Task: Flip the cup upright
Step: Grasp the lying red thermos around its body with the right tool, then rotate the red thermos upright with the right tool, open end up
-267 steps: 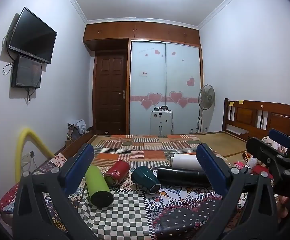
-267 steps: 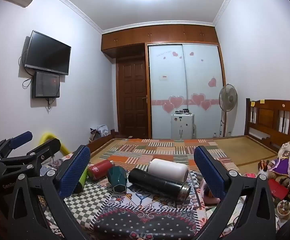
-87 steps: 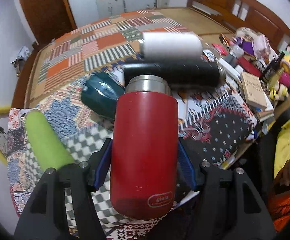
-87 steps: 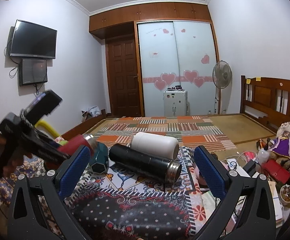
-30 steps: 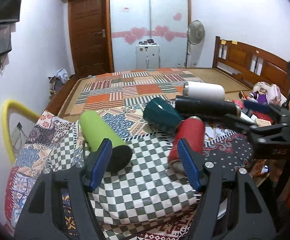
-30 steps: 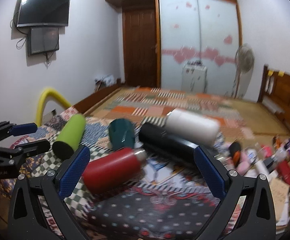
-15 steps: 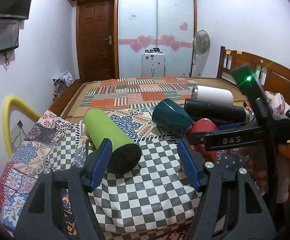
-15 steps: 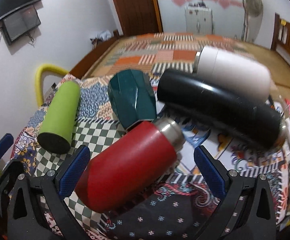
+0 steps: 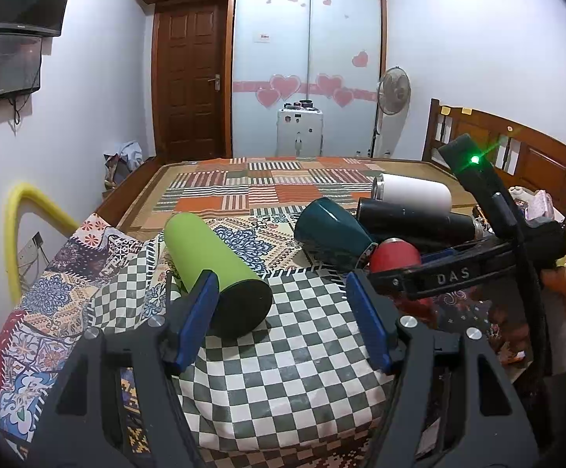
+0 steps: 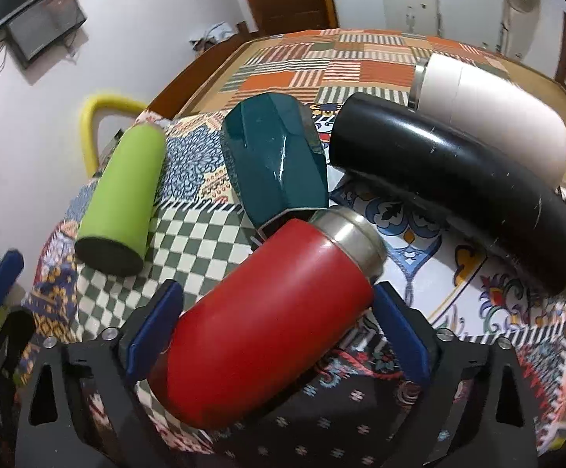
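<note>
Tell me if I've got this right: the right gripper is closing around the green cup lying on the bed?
Not quite. The right gripper is around the red cup, as the right wrist view shows. The green cup lies apart, further left on the bed.

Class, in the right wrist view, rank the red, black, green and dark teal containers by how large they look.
1. Red metal flask, nearest the camera, so inflated
2. Black cylindrical flask
3. Dark teal faceted cup and lime green tumbler: too alike to rank
</note>
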`<move>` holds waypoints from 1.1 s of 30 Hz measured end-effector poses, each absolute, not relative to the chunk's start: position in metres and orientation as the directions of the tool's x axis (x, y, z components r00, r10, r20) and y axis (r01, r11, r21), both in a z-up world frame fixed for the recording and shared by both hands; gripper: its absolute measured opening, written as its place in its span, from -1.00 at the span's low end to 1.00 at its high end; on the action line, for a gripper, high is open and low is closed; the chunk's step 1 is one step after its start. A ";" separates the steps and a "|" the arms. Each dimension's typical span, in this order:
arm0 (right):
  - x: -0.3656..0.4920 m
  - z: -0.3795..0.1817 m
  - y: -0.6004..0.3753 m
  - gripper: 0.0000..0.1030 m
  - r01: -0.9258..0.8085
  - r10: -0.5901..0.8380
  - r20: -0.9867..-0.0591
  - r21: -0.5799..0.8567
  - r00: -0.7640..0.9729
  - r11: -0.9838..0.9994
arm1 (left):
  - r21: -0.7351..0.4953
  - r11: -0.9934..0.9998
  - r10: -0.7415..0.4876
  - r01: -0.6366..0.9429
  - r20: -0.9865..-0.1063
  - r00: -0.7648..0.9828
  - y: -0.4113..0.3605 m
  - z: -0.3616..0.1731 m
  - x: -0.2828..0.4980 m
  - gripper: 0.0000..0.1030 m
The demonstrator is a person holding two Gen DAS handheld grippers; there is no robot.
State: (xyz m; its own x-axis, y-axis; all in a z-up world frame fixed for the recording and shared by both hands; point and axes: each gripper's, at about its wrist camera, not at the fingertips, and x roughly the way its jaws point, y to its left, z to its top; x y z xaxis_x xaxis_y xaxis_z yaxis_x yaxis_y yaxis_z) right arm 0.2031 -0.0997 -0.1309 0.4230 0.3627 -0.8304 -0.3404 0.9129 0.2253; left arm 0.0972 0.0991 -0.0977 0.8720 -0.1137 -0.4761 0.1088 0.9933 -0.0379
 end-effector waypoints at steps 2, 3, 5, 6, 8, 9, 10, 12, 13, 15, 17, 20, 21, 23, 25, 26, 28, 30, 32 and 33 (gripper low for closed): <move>0.200 -0.129 -0.102 0.70 -0.372 0.350 -0.836 0.192 0.423 0.908 | -0.040 0.993 -0.114 0.108 -0.475 0.872 0.098 -0.098 0.096 0.31; 0.198 -0.128 -0.103 0.66 -0.387 0.343 -0.838 0.175 0.425 0.905 | -0.041 0.993 -0.114 0.107 -0.476 0.872 0.098 -0.097 0.096 0.31; 0.197 -0.125 -0.107 0.55 -0.403 0.336 -0.838 0.154 0.431 0.902 | -0.042 0.993 -0.114 0.107 -0.477 0.871 0.096 -0.097 0.096 0.31; 0.197 -0.124 -0.107 0.44 -0.414 0.336 -0.835 0.146 0.435 0.899 | -0.045 0.993 -0.115 0.107 -0.478 0.871 0.096 -0.097 0.096 0.31; 0.196 -0.122 -0.110 0.34 -0.426 0.338 -0.831 0.138 0.442 0.894 | -0.051 0.993 -0.119 0.109 -0.482 0.868 0.094 -0.097 0.096 0.31; 0.196 -0.122 -0.111 0.32 -0.428 0.340 -0.829 0.137 0.445 0.893 | -0.051 0.993 -0.120 0.109 -0.482 0.868 0.094 -0.097 0.096 0.31; 0.195 -0.122 -0.111 0.31 -0.430 0.342 -0.826 0.136 0.448 0.893 | -0.050 0.993 -0.118 0.108 -0.481 0.869 0.093 -0.096 0.096 0.31; 0.196 -0.122 -0.111 0.31 -0.431 0.345 -0.822 0.138 0.452 0.892 | -0.047 0.993 -0.118 0.108 -0.480 0.869 0.091 -0.095 0.095 0.31; 0.196 -0.123 -0.111 0.31 -0.429 0.348 -0.820 0.141 0.454 0.892 | -0.046 0.993 -0.119 0.110 -0.479 0.870 0.090 -0.094 0.094 0.31; 0.197 -0.124 -0.109 0.33 -0.423 0.345 -0.823 0.143 0.451 0.895 | -0.038 0.993 -0.116 0.111 -0.474 0.873 0.087 -0.092 0.092 0.31; 0.199 -0.126 -0.109 0.41 -0.413 0.348 -0.837 0.164 0.422 0.896 | -0.027 0.993 -0.114 0.115 -0.465 0.878 0.084 -0.089 0.089 0.31; 0.200 -0.137 -0.112 0.51 -0.395 0.378 -0.846 0.222 0.376 0.891 | -0.016 0.992 -0.118 0.124 -0.458 0.881 0.079 -0.088 0.085 0.31; 0.201 -0.141 -0.112 0.52 -0.385 0.392 -0.847 0.249 0.358 0.889 | -0.012 0.992 -0.119 0.127 -0.457 0.882 0.077 -0.087 0.085 0.31; 0.201 -0.144 -0.114 0.51 -0.381 0.409 -0.841 0.269 0.354 0.884 | -0.009 0.991 -0.123 0.133 -0.458 0.880 0.074 -0.086 0.084 0.31; 0.199 -0.142 -0.113 0.39 -0.394 0.409 -0.837 0.259 0.364 0.882 | -0.009 0.991 -0.124 0.135 -0.455 0.882 0.072 -0.084 0.082 0.31; 0.198 -0.141 -0.112 0.34 -0.400 0.409 -0.834 0.255 0.370 0.881 | -0.009 0.991 -0.124 0.135 -0.451 0.884 0.072 -0.083 0.081 0.31; 0.194 -0.136 -0.112 0.22 -0.411 0.407 -0.828 0.240 0.386 0.879 | -0.007 0.991 -0.121 0.132 -0.442 0.889 0.071 -0.081 0.080 0.31; 0.188 -0.130 -0.114 0.22 -0.418 0.407 -0.814 0.227 0.415 0.880 | -0.009 0.992 -0.119 0.128 -0.431 0.894 0.070 -0.077 0.078 0.31; 0.183 -0.124 -0.117 0.21 -0.422 0.412 -0.797 0.220 0.442 0.879 | -0.016 0.991 -0.125 0.130 -0.427 0.896 0.070 -0.075 0.078 0.31; 0.179 -0.120 -0.119 0.21 -0.423 0.414 -0.786 0.216 0.459 0.880 | -0.020 0.991 -0.128 0.132 -0.423 0.897 0.069 -0.073 0.077 0.32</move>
